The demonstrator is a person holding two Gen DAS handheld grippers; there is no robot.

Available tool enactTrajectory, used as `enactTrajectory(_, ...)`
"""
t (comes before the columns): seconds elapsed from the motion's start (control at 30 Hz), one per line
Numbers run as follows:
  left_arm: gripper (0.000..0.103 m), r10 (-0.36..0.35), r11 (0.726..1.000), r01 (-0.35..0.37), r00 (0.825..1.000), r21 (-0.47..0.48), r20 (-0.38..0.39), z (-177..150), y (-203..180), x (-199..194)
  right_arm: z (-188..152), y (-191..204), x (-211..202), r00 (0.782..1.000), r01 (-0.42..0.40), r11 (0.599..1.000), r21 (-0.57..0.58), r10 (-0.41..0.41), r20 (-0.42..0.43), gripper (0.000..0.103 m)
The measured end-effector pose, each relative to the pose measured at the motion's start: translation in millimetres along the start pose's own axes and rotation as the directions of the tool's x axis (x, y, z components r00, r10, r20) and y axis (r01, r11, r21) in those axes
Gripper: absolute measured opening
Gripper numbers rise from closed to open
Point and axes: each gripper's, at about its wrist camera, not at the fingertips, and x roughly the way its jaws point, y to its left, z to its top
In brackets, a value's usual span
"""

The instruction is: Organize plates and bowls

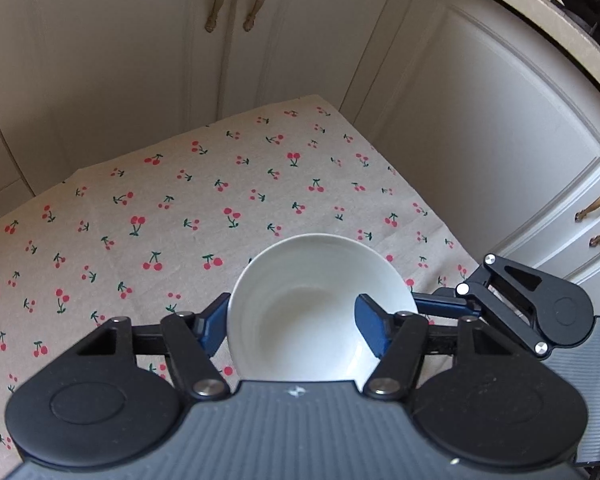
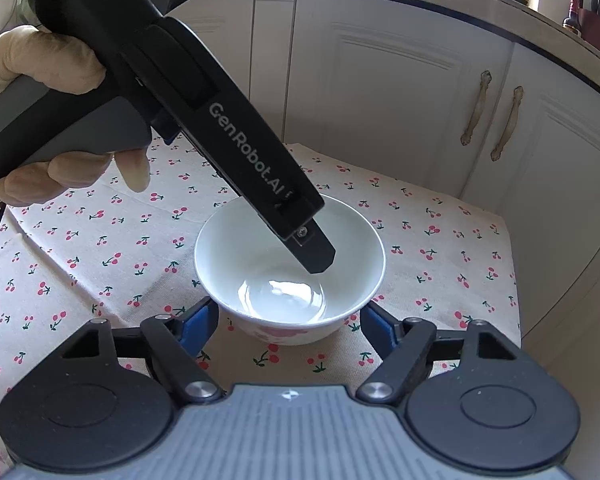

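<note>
Bowl [image 2: 290, 268], white and holding no food, sat on the cherry-print tablecloth [image 2: 440, 240] in front of cream cabinets [image 2: 380, 80]. The left gripper [image 1: 294, 322], held by a gloved hand [image 2: 56, 120] and angled steeply down, was clamped across the bowl's rim, one finger inside and one outside. The right gripper [image 2: 290, 324] pointed down at the bowl's near side with its jaws straddling the base; whether the pads pressed it could not be told.
</note>
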Motion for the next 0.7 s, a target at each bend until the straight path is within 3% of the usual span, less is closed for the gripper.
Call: enactTrajectory(0.7,0.065,-0.003,0.999,0.004,1.0,0.049,-0.019,-8.2,-15.1,-12.1,-2.0,6.2,-14.8,1.0,-0.003,1.0,0.015,0.004,-0.025,0.082)
